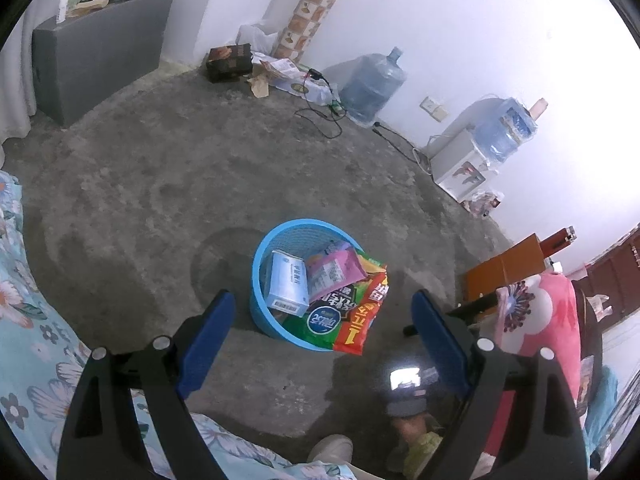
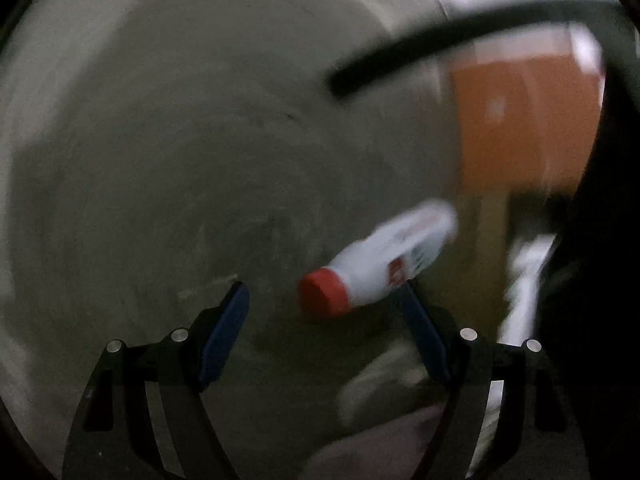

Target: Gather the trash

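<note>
A blue mesh trash basket (image 1: 267,248) stands on the concrete floor, holding a white-blue box (image 1: 286,283), a pink packet (image 1: 334,270) and green and red snack bags (image 1: 360,316). My left gripper (image 1: 322,314) is open and empty, held above and just short of the basket. In the blurred right wrist view a white bottle with a red cap (image 2: 376,260) lies on the floor. My right gripper (image 2: 324,304) is open, with the bottle just beyond its right finger (image 2: 420,328).
A grey cabinet (image 1: 96,52) stands far left. Water jugs (image 1: 372,84), a dispenser (image 1: 464,164) and cables (image 1: 320,120) line the far wall. An orange box (image 1: 504,268) sits right of the basket and also shows in the right wrist view (image 2: 524,128). Floral bedding (image 1: 32,320) is at left.
</note>
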